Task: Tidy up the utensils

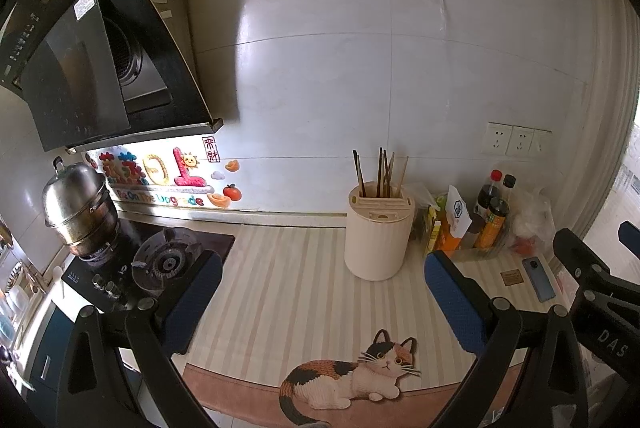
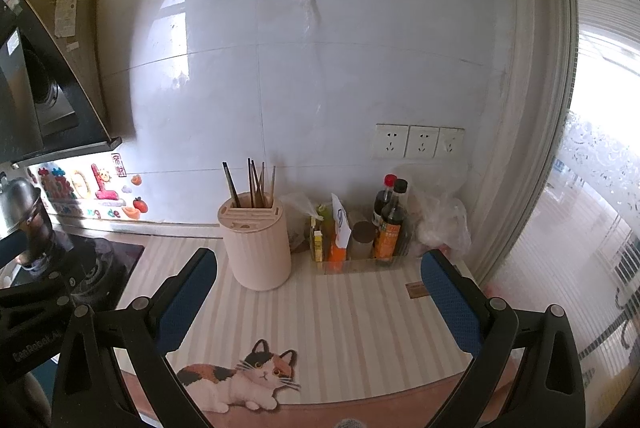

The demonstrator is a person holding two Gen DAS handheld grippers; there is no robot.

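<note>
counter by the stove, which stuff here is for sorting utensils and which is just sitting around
For the job:
- chopsticks
- utensil holder they stand in
- left gripper, open
- right gripper, open

Just lying about:
- sauce bottles
- phone
- steamer pot
- cat mat
- plastic bag

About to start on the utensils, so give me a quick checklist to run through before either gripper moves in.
1. Left gripper open, nothing held: ok.
2. Right gripper open, nothing held: ok.
3. Utensil holder upright on the striped mat: ok.
4. Chopsticks standing in the holder's back slot: ok.
5. Loose utensils lying out to sort: not ok, none visible.
6. Bottles apart from the holder: ok.
</note>
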